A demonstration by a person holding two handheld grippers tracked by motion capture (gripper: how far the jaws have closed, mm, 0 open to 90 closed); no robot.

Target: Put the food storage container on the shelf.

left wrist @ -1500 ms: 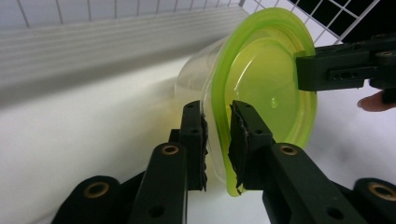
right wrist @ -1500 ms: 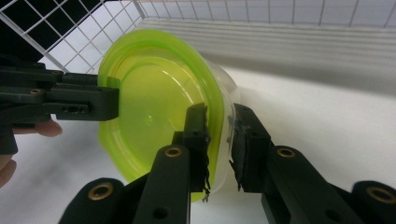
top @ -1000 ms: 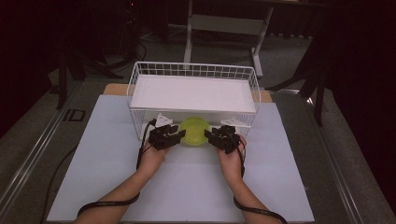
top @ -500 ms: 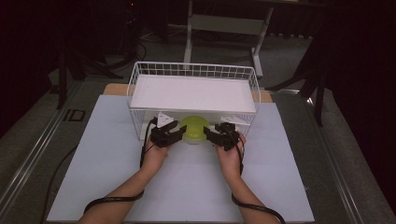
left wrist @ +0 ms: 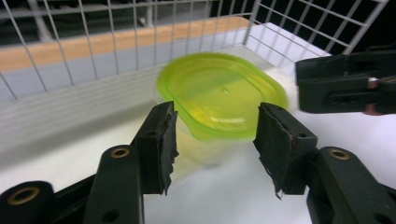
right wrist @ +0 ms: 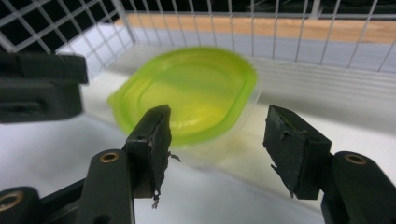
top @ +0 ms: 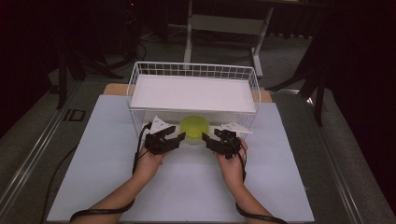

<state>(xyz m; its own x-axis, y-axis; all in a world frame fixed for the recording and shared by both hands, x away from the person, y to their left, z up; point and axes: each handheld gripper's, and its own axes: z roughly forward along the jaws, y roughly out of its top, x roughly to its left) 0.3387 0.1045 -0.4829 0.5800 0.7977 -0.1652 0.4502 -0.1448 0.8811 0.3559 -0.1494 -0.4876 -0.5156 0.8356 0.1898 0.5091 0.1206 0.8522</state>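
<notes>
— Now, where does the container sit relative to your tools?

— Just ahead of both. My left tool [top: 173, 138] and right tool [top: 212, 140] flank the green-lidded container [left wrist: 219, 95], jaws wide on each, holding nothing. It rests on the bench [top: 107, 154], tucked under the near edge of the wire basket [top: 194, 70].

— What could go wrong?

— I judge the lid's overhanging rim may slip between pads [right wrist: 152, 140] if I close on it rather than the clear wall below. The basket wires just beyond leave little forward room; toward me, behind the tools, the bench is open.
</notes>
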